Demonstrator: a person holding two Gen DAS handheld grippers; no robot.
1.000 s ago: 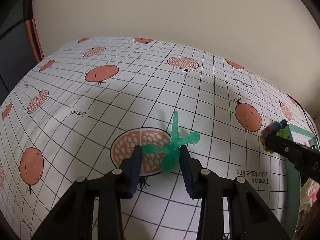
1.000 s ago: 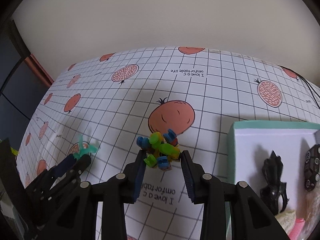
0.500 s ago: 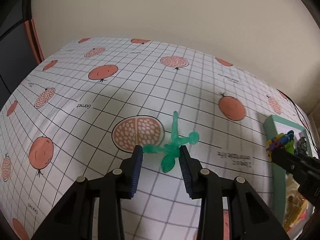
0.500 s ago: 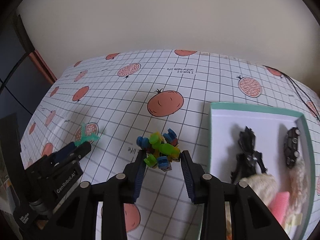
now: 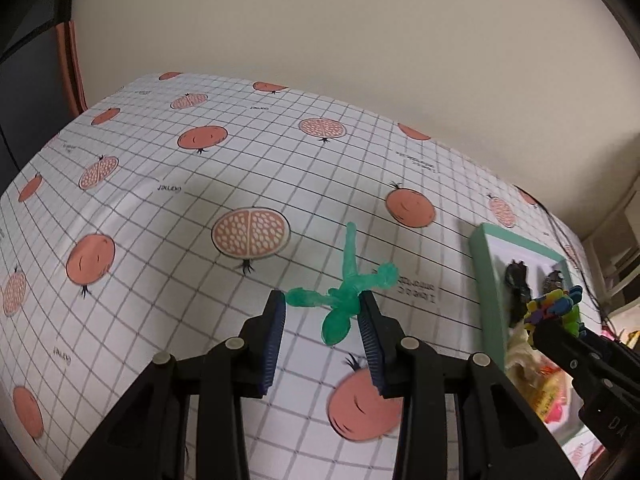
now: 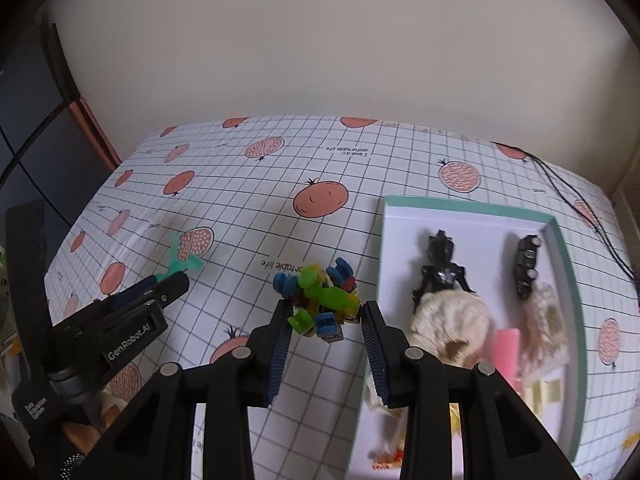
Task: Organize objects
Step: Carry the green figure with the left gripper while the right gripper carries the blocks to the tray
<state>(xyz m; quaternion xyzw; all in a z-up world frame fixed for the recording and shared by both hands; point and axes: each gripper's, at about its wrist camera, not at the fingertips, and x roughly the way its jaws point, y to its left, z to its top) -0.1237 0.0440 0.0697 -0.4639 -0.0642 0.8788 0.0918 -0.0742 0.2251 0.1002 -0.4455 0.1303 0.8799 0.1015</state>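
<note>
Toys are being sorted into a teal box on a table covered with a grid cloth printed with pomegranates. From the left wrist view, the left gripper (image 5: 322, 312) is clamped on a translucent green figure (image 5: 347, 286), which is lifted clear of the cloth (image 5: 160, 208). The figure's long limb points up and away from the fingers, and its shorter limbs stick out sideways beyond both pads. The box (image 5: 486, 280) lies to the right of this gripper, well apart from it, with dark toys inside. The right gripper enters at the far right, already over the box's near edge, carrying a block cluster (image 5: 554, 306). From the right wrist view, the right gripper (image 6: 325, 318) is closed around that cluster of bright interlocking blocks (image 6: 320, 300), held in the air above the cloth just left of the box (image 6: 564, 280). Inside the box lie a black figure (image 6: 438, 268), a dark toy car (image 6: 526, 266), two cream woolly items, a pink comb and some yellow bits. The left gripper (image 6: 176, 278) shows at the left edge, angled toward the box with the green figure (image 6: 180, 262) at its tip. The right hand looks nearer the box, so its load would likely go in first, with a short move to the right; the left must cross much more cloth.
</note>
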